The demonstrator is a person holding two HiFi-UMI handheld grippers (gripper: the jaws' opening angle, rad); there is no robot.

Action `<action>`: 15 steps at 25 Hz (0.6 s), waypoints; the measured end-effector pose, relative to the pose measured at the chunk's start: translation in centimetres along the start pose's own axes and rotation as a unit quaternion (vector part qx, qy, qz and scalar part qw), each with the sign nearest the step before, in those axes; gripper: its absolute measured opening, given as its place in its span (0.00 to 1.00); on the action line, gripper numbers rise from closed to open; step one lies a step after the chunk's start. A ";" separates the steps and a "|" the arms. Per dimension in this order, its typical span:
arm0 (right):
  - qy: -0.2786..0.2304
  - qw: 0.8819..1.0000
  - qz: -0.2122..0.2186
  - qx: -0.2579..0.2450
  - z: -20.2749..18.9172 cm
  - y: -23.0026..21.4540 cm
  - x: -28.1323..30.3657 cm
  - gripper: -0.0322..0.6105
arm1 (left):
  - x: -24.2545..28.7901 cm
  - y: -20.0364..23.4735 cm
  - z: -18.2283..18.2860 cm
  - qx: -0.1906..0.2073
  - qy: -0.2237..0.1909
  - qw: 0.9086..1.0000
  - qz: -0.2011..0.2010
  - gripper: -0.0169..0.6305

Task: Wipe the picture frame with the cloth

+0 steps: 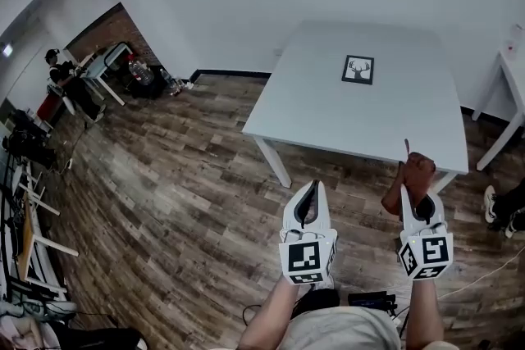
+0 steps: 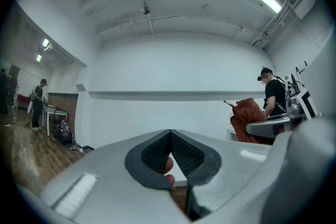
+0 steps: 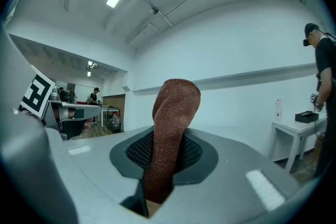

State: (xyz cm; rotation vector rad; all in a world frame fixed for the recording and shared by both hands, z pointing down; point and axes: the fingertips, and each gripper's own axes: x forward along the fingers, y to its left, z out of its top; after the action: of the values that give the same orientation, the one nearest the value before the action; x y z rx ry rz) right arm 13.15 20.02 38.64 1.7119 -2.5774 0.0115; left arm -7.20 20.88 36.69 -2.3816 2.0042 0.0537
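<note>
- My right jaws (image 3: pixel 167 162) are clenched on the rust-brown cloth (image 3: pixel 172 123), which stands up out of them in a folded bundle.
- My left jaws (image 2: pixel 170 136) are closed tip to tip with nothing between them, just left of the right pair.
- Both pairs hang over the wooden floor, short of the near edge of the white table (image 1: pixel 328 115).
- The picture frame (image 1: pixel 358 70) lies flat on the table, well ahead of my jaws and apart from the cloth.
</note>
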 end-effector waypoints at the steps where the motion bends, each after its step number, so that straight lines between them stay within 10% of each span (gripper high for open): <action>1: 0.001 1.000 -0.002 0.000 0.0 0.1 0.8 0.21 | 0.8 0.6 0.0 -0.001 0.000 1.000 -0.002 0.03; 15: 0.000 0.999 -0.041 -0.007 1.1 0.6 7.5 0.21 | 7.3 5.2 0.1 -0.010 -0.006 0.999 -0.037 0.03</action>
State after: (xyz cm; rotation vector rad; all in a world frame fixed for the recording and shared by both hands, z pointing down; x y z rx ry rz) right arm 9.70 13.31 37.91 1.8114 -2.4979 -0.0088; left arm -11.08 12.77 36.27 -2.4590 1.9185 0.0857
